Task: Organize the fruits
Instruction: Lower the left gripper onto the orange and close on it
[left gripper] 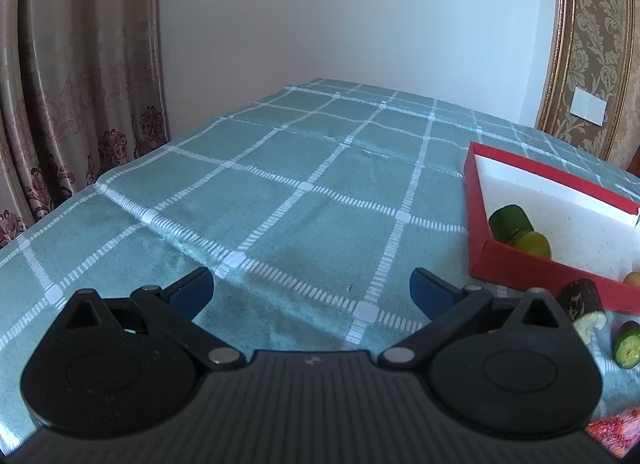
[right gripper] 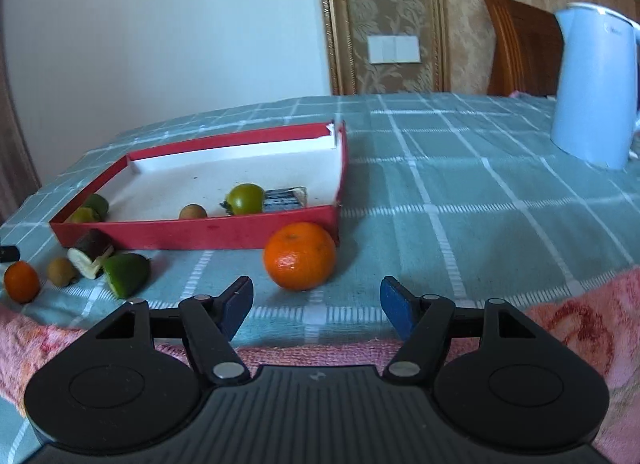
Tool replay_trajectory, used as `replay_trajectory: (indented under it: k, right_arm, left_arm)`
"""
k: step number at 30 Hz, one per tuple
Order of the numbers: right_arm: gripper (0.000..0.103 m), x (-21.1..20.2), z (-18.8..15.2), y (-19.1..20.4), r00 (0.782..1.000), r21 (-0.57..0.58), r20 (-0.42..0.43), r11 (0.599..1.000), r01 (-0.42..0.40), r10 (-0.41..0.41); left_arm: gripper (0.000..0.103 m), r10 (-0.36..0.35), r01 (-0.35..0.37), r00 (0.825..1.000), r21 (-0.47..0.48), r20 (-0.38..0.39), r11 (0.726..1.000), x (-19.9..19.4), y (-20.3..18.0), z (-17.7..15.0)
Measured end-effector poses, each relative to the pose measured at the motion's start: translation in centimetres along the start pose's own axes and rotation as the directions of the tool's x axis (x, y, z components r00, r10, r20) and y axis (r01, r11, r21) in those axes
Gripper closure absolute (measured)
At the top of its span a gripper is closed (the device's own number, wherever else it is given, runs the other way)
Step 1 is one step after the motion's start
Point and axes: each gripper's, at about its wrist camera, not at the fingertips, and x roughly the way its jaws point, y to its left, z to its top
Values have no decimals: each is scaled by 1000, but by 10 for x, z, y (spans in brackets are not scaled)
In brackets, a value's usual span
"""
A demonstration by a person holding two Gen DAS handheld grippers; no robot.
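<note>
Orange (right gripper: 300,256) on the table (right gripper: 460,224), just ahead of the right tool (right gripper: 316,306) and slightly left of its midline, touching the red tray (right gripper: 200,230) at its near right corner. Round, so no long axis. Right tool wide, empty; left tool (left gripper: 312,292) wide, empty, farther off. Open room rightward; towel (right gripper: 580,324) underneath.

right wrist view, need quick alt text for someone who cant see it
An open right gripper faces an orange lying on a checked tablecloth in front of a shallow red box holding a few fruits; more fruit lies left.
</note>
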Motion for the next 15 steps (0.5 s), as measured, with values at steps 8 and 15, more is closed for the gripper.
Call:
replay_trajectory:
  k: [8,15]
  right_arm:
    - [25,2,-4,-2,999,9,-25,1000,27,-27]
    - [24,2,-4,-2,999,16,-24,1000,21,-21]
  left_arm:
    - [0,-7,7,1000,13,-3,1000,0,-2,0]
    - [0,-2,1,999,22,34,1000,-5,-3,-1]
